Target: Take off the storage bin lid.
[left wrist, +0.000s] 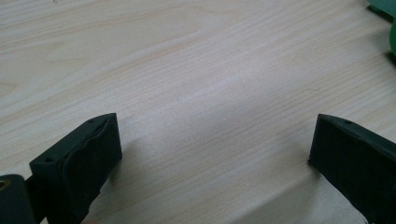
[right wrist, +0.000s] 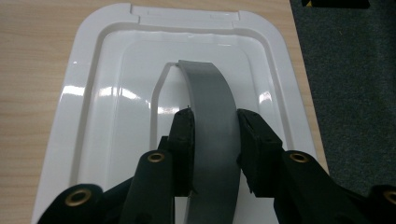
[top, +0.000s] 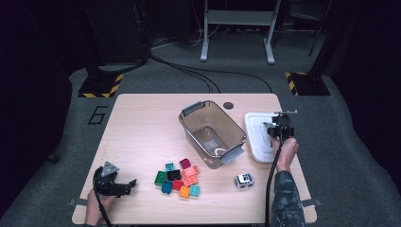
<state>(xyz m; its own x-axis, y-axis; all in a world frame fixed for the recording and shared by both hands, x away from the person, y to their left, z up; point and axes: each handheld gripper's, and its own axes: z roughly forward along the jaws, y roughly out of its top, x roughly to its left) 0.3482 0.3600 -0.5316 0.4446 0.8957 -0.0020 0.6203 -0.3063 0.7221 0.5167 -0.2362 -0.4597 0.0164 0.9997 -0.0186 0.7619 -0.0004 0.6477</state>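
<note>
A white bin lid [top: 255,142] lies flat on the table's right side. Its grey arched handle [right wrist: 210,93] stands up from the lid [right wrist: 112,98], and my right gripper [right wrist: 215,128] is shut on that handle, one pad on each side. From above, the right gripper [top: 274,126] sits over the lid's middle. A clear brownish bin [top: 213,132] with grey latches stands lidless at the table's centre. My left gripper [top: 128,185] rests at the front left, open, and its jaws [left wrist: 215,144] have only bare wood between them.
Several coloured bricks [top: 178,178] lie in a cluster in front of the bin. A small white toy car [top: 244,180] sits to their right. A green brick edge [left wrist: 390,11] peeks in at the left gripper view's top right. The table's right edge runs close beside the lid.
</note>
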